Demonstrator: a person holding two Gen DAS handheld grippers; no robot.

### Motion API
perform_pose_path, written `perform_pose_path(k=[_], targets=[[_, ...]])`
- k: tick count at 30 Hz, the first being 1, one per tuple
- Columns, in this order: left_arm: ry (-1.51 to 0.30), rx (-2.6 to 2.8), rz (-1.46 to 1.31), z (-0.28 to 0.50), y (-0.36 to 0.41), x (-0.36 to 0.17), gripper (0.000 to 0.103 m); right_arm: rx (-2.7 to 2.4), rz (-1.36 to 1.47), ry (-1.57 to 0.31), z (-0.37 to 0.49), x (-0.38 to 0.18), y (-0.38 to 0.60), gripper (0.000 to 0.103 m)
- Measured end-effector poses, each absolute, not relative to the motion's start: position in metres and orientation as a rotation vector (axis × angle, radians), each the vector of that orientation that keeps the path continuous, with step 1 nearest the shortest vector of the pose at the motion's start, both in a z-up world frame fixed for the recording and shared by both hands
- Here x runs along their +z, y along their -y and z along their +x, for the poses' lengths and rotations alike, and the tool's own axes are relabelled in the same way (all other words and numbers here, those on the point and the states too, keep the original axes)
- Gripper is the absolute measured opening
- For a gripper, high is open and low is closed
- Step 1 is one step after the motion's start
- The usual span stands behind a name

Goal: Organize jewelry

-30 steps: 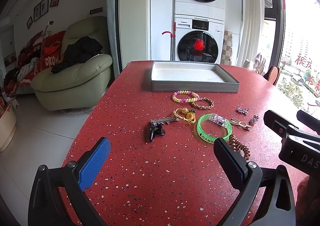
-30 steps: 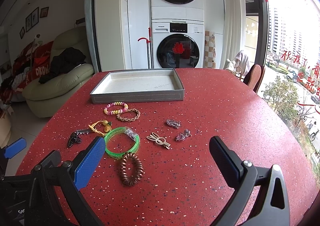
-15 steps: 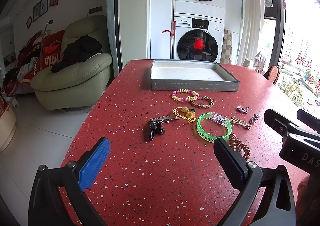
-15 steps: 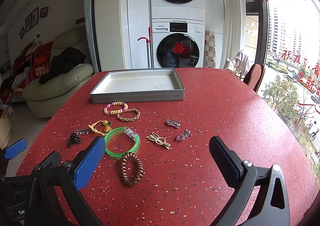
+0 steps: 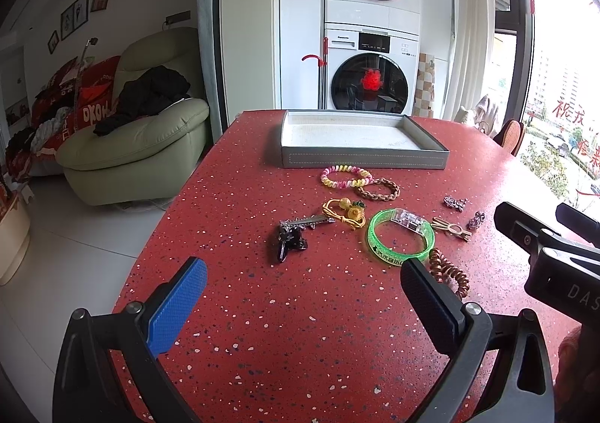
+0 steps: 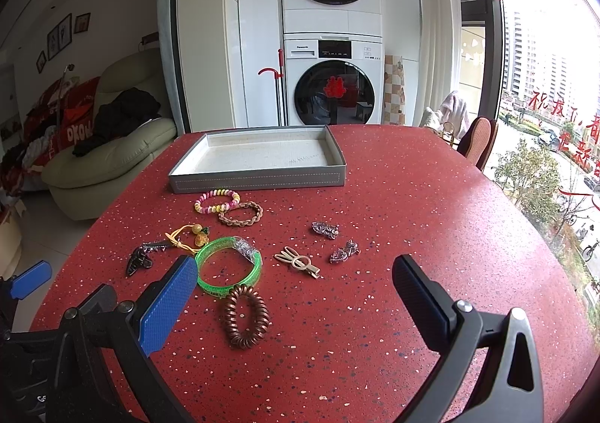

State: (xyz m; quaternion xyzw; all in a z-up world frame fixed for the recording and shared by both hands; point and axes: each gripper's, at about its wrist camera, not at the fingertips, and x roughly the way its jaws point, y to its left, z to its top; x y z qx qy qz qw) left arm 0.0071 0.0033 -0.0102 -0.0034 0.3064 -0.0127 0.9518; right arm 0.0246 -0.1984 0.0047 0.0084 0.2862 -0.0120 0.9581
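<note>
From my left wrist camera, the left gripper (image 5: 300,288) hangs wide apart over the red speckled table (image 5: 300,348), holding nothing. The jewelry lies ahead and rightward; the shallow grey rectangular tray (image 5: 363,160) beyond looks empty.

From my right wrist camera, the right gripper (image 6: 296,275), also spread and empty, is nearer: the copper spiral hair tie (image 6: 245,316) lies just ahead between its fingers, long axis pointing away. I count nine pieces and one tray.

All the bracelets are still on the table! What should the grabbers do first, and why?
Probably lower the right tool onto the copper coil hair tie. Both tools are open and hold nothing, the grey tray looks bare, and the coil lies nearest, between the right tool's fingers, apart from the green bangle.
</note>
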Motion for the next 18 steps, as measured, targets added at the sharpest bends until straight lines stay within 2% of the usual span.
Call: perform_pose_path(k=[9,18], targets=[[-0.693,-0.05,-0.013,0.027,-0.007,-0.01,0.103,-0.046,0.028,-0.617,0.03,0.0,0.205,0.103],[-0.903,-0.069,-0.068,0.095,-0.033,-0.03,0.103,-0.16,0.066,-0.802,0.06,-0.013,0.246,0.103]])
